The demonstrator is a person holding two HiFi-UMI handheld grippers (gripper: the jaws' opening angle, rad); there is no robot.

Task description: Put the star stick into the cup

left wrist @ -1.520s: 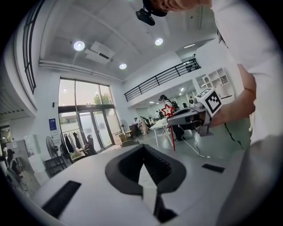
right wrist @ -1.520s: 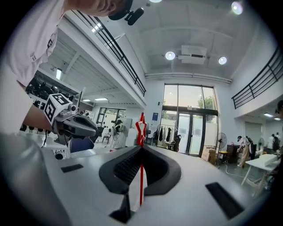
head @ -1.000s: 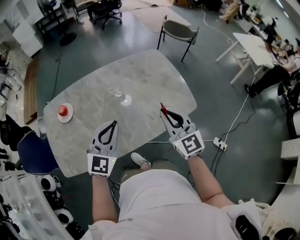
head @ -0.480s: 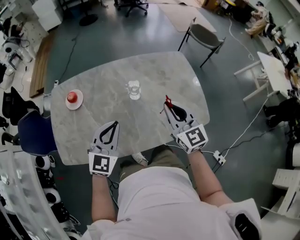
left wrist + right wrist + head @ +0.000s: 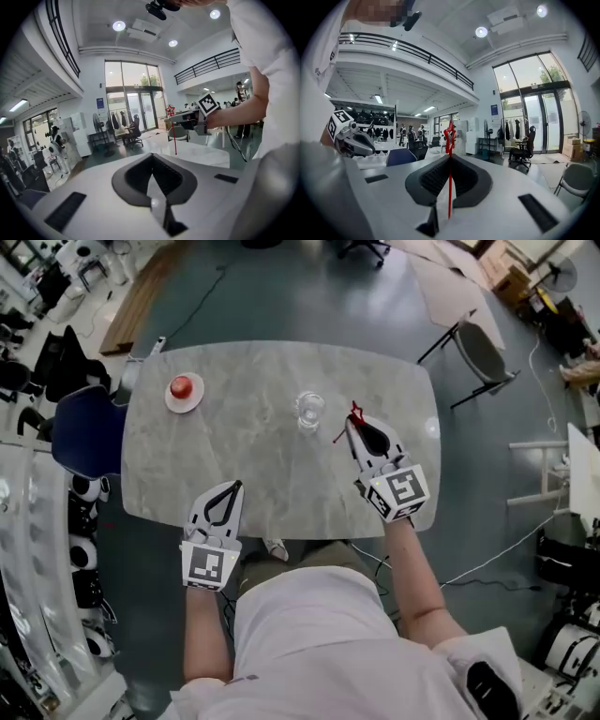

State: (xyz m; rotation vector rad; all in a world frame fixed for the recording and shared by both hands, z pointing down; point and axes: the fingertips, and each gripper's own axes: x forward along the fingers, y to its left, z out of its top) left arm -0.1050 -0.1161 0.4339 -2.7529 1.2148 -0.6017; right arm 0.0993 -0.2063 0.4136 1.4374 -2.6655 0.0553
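A clear glass cup (image 5: 308, 412) stands upright near the middle of the grey marble table (image 5: 244, 456). My right gripper (image 5: 355, 422) hovers just right of the cup, shut on the red star stick (image 5: 349, 423). In the right gripper view the stick (image 5: 450, 187) runs up between the closed jaws, with its star (image 5: 449, 134) above the tips. My left gripper (image 5: 233, 487) rests over the table's near edge, shut and holding nothing. The left gripper view also catches the right gripper (image 5: 190, 119) with the star stick (image 5: 175, 138) hanging down.
A red round object on a small white plate (image 5: 182, 390) sits at the table's far left. A blue chair (image 5: 82, 432) stands by the left edge, and a grey chair (image 5: 483, 351) beyond the far right corner. Equipment racks (image 5: 37, 549) line the left.
My right gripper has carried the star stick forward and left, closer to the cup. The head camera has swung, shifting the table in view. The left gripper stays at the near edge.
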